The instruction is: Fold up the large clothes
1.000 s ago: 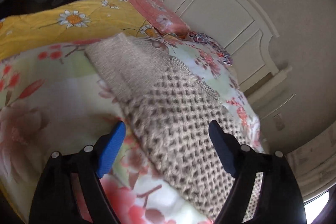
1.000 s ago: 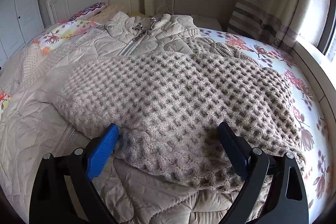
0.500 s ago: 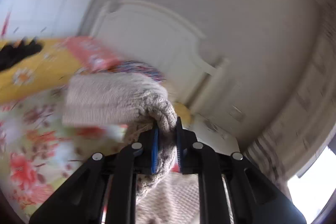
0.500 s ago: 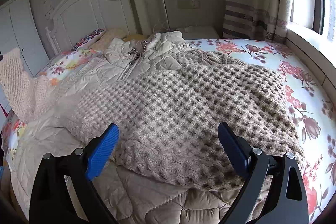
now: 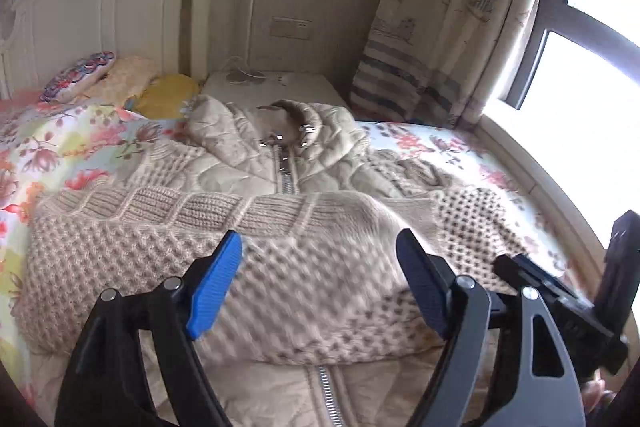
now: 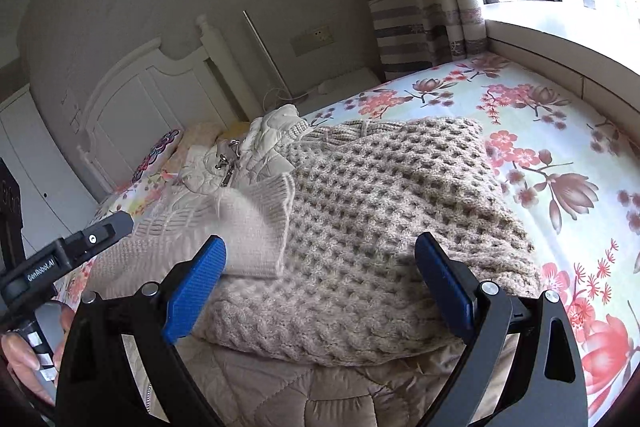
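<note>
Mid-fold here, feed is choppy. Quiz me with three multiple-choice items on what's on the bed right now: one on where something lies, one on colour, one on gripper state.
1. What does the knit sweater lie on?
A. the quilted jacket
B. the nightstand
C. the windowsill

2. What colour are the pads on the gripper fingers?
A. red
B. blue
C. white

3. How do the left gripper and right gripper stand?
A. both shut on the sweater
B. only the left shut
C. both open, holding nothing

Answers:
1. A, the jacket's zipper and quilting show above and below the sweater.
2. B, blue pads show in both wrist views.
3. C, a wide gap shows between each pair of fingers, with the sweater lying beyond them.
</note>
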The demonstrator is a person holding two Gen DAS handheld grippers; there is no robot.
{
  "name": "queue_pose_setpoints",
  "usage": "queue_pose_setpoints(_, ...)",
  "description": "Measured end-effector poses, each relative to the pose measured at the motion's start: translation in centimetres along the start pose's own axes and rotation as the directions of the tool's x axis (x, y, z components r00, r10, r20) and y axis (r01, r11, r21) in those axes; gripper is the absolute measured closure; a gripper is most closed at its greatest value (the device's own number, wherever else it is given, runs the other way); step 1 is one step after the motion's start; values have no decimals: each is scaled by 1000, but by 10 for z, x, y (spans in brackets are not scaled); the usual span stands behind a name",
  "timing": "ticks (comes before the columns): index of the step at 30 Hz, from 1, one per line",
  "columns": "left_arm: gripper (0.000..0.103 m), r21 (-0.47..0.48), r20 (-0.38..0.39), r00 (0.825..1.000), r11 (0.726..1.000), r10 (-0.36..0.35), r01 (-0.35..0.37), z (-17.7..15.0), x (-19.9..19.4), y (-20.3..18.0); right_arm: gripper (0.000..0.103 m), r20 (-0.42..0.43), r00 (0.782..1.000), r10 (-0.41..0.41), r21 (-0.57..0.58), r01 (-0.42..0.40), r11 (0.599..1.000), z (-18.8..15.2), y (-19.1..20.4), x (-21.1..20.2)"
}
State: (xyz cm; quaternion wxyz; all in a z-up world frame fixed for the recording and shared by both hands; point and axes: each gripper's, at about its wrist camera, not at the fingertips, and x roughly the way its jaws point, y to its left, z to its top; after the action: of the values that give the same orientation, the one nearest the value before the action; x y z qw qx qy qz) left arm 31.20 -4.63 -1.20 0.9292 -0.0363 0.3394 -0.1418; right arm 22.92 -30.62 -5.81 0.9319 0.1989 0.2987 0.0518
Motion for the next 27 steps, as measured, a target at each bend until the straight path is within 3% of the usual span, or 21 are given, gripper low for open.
queue_pose_setpoints(4, 14, -59, 83, 992, 994, 93, -88, -4, -28, 41, 12, -11, 1000, -9, -11, 9, 1000, 0, 2, 3)
queue_pose_setpoints(6, 10, -128, 115, 976, 977, 183, -169, -10, -48, 75, 12, -9, 1000, -4, -6, 4, 1000, 0, 1, 2)
queue_pose_setpoints(9, 10, -246, 87, 941, 922, 328, -298, -31, -72, 128, 12, -9, 1000, -5, -7, 5, 1000, -1, 1, 2)
queue_pose_setpoints(11, 10, -297, 34, 924, 887, 380, -354, -49, -78, 159, 12, -11, 1000, -10, -11, 10, 1000, -1, 1, 3)
queue_pose_setpoints(14, 10, -307, -36, 924, 876, 380, -372, -78, -75, 181, 12, -15, 1000, -17, -16, 17, 1000, -2, 1, 3)
queue_pose_setpoints(19, 10, -322, -128, 932, 874, 339, -363, -90, -50, 197, 12, -26, 999, -28, -31, 27, 999, -2, 4, 6)
queue_pose_setpoints(24, 10, -361, -115, 947, 875, 301, -322, -98, -52, 204, 15, -51, 999, -13, -81, 9, 997, 1, 17, 6)
queue_pose_setpoints(27, 10, -396, -101, 958, 872, 269, -287, -101, -54, 211, 16, -130, 989, 77, -71, -87, 994, 9, 31, 14)
